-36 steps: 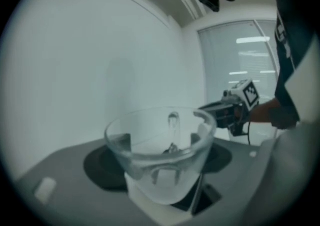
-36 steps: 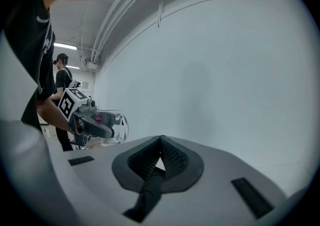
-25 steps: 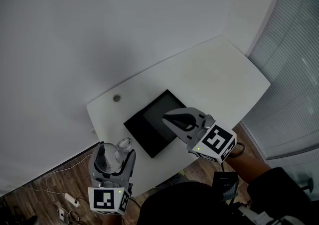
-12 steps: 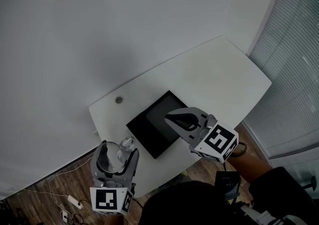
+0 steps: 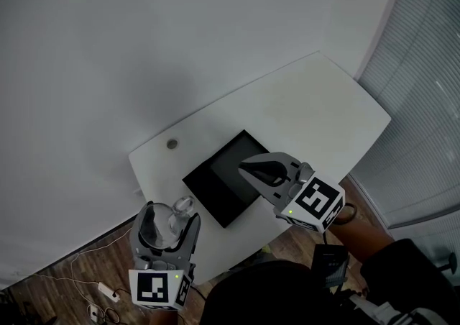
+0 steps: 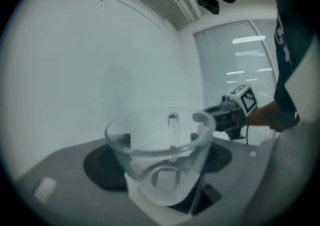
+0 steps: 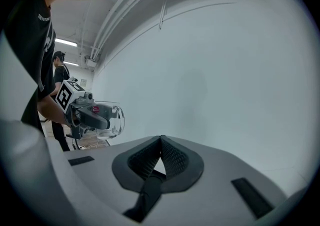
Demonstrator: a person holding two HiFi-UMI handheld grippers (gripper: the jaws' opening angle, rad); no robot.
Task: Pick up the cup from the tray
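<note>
A clear glass cup [image 5: 176, 216] with a handle sits between the jaws of my left gripper [image 5: 167, 218], which is shut on it. The gripper holds the cup off the table's near left corner, away from the black tray [image 5: 215, 183]. In the left gripper view the cup [image 6: 160, 140] fills the middle, upright and empty, inside my left gripper [image 6: 160, 172]. My right gripper [image 5: 249, 169] hovers over the tray's right side, shut with nothing in it. In the right gripper view its pads meet at the tip of my right gripper [image 7: 161, 142], and the cup [image 7: 115, 117] shows far left.
The white table [image 5: 309, 111] has a small round grommet [image 5: 172, 144] near its left end. Window blinds [image 5: 424, 101] run down the right. A wooden floor with cables [image 5: 72, 280] lies below left. Another person [image 7: 60, 70] stands far off in the right gripper view.
</note>
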